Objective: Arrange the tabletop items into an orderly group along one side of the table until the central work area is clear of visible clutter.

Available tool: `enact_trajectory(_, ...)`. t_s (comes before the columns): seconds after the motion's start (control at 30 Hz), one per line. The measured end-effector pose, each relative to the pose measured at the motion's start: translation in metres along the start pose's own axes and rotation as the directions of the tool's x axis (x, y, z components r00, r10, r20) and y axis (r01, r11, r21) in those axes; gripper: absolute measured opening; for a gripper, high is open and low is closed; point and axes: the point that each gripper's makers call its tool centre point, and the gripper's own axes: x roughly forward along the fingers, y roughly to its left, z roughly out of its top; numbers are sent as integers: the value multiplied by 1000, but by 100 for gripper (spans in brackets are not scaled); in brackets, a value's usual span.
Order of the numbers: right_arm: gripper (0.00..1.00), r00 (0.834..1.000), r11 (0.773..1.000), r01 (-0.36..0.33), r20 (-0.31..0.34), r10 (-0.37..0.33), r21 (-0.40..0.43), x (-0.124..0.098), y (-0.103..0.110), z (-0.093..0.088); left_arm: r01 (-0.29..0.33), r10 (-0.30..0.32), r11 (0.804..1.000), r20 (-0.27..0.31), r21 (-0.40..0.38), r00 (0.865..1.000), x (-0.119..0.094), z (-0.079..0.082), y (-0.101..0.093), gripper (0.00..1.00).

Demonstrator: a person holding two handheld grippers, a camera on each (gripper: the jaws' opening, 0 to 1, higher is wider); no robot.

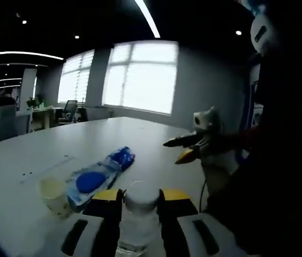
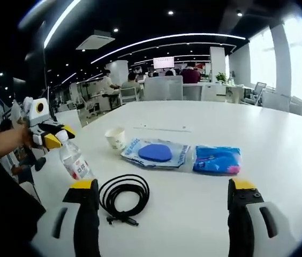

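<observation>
On the white bench (image 2: pixel 204 214), the left gripper (image 1: pixel 140 201) clamps a clear water bottle (image 1: pixel 138 217) near the edge, while the right gripper (image 2: pixel 164 201) hangs wide open above a coiled black cable (image 2: pixel 123 195), paper cup (image 2: pixel 115 137) and two blue packets (image 2: pixel 156 152) beyond.

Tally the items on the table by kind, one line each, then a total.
Paper cup: 1
Clear plastic water bottle, held in the left gripper: 1
Clear pouch with a blue pad inside: 1
Blue packet: 1
Coiled black cable: 1
Total: 5
</observation>
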Motion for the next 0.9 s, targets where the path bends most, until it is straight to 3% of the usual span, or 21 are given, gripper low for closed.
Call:
enact_trajectory(0.2, 96, 1000, 1000, 15, -8, -15, 9, -1, -7, -5, -19, 20, 999, -3, 51, 1000, -2, 0, 7, 22)
enact_trajectory(0.5, 95, 999, 999, 36, 3, -36, 23, -5, -16, -6, -2, 1, 1000, -33, -11, 999, -10, 2, 15, 20)
enact_trajectory(0.63, 99, 1000, 1000, 19, 19, -19, 8, -6, -13, 3, 4, -4, 1000, -26, -8, 1000, -16, 15, 12, 20)
enact_trajectory(0.9, 100, 1000, 1000, -16, -17, 16, 1, -4, -11, 8, -25, 28, 998, -49, 53, 998, -38, 35, 43, 20)
